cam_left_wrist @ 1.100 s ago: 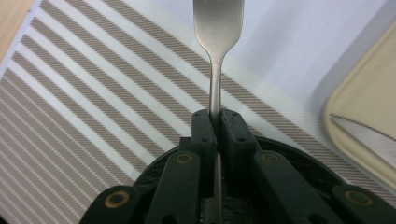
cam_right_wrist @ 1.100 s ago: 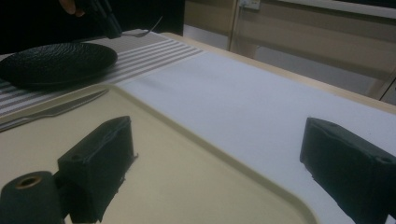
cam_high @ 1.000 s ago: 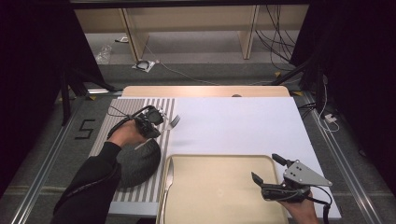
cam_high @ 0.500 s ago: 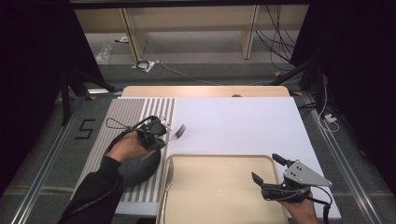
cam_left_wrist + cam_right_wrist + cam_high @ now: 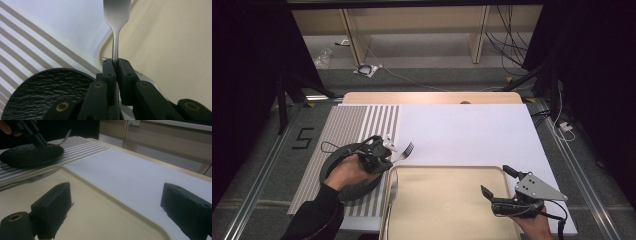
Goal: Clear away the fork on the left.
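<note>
A metal fork (image 5: 406,149) is held by its handle in my left gripper (image 5: 387,151), which is shut on it just above the black plate (image 5: 343,186). In the left gripper view the fork (image 5: 116,17) points forward over the rim of the beige tray (image 5: 175,50), with the jaws (image 5: 115,63) clamped on its neck and the plate (image 5: 42,97) below. My right gripper (image 5: 495,180) hovers open over the tray's (image 5: 442,210) right part. The right gripper (image 5: 117,202) has nothing between its jaws.
A knife (image 5: 393,186) lies along the tray's left edge, also the knife (image 5: 30,179) in the right gripper view. A striped mat (image 5: 362,122) lies under the plate, and a white sheet (image 5: 462,130) covers the table behind the tray.
My left gripper has carried the fork nearer to the person and slightly right, toward the tray's far left corner. The right gripper has stayed put.
</note>
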Motion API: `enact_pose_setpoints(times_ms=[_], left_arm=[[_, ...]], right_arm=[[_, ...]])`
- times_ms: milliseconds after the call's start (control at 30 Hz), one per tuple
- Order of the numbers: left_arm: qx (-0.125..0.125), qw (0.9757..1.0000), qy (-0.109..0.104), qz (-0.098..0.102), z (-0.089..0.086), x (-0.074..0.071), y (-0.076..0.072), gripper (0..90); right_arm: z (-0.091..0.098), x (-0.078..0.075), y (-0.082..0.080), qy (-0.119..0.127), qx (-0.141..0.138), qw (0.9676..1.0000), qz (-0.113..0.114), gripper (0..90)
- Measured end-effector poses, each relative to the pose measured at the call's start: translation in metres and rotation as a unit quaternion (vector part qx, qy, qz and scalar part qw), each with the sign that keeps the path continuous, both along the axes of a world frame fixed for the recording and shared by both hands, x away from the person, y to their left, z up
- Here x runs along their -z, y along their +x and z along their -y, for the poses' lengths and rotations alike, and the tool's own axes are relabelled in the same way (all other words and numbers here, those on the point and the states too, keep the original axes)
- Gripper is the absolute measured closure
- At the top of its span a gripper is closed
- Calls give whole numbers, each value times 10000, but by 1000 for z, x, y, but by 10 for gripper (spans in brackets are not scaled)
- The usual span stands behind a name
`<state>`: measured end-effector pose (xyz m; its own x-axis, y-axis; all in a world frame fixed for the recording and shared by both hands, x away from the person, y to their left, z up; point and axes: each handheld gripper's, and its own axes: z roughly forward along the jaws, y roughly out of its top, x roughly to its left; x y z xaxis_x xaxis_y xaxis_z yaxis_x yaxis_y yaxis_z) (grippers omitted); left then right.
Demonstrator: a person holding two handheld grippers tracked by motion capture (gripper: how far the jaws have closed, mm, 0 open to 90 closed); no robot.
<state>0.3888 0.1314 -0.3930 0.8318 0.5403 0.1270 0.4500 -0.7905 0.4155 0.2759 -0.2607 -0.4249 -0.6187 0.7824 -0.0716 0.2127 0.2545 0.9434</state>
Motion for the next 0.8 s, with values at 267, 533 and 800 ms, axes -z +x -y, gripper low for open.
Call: enact_pose_setpoints(times_ms=[267,533,800], left_arm=[[262,9996,68,-125,19,3,-19,840],[390,9990,56,-230,31,5,-33,840],[566,9979,93,-316,47,10,-50,840]], right_arm=[[0,0,0,-26,-13,10000,16,107],[0,0,0,-47,-18,10000,5,106],[-1,0,-1,-64,-8,10000,5,106]])
